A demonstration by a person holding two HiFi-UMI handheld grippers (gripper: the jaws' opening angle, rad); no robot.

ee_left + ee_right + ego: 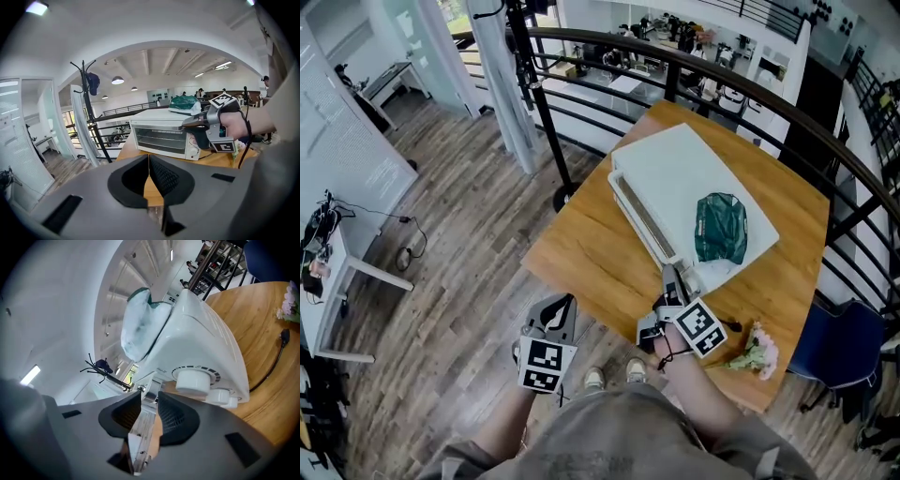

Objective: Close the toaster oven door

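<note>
A white toaster oven stands on the wooden table, and its glass door looks upright against the front. My right gripper is at the door's top right corner, next to the control knobs. In the right gripper view its pads close on the metal door handle. My left gripper hangs off the table's near edge over the floor. Its jaws meet with nothing between them, and it faces the oven front.
A green plastic bag lies on the oven's top. A pink flower bunch and a black cable lie on the table to the oven's right. A black railing curves behind the table, and a blue chair stands at the right.
</note>
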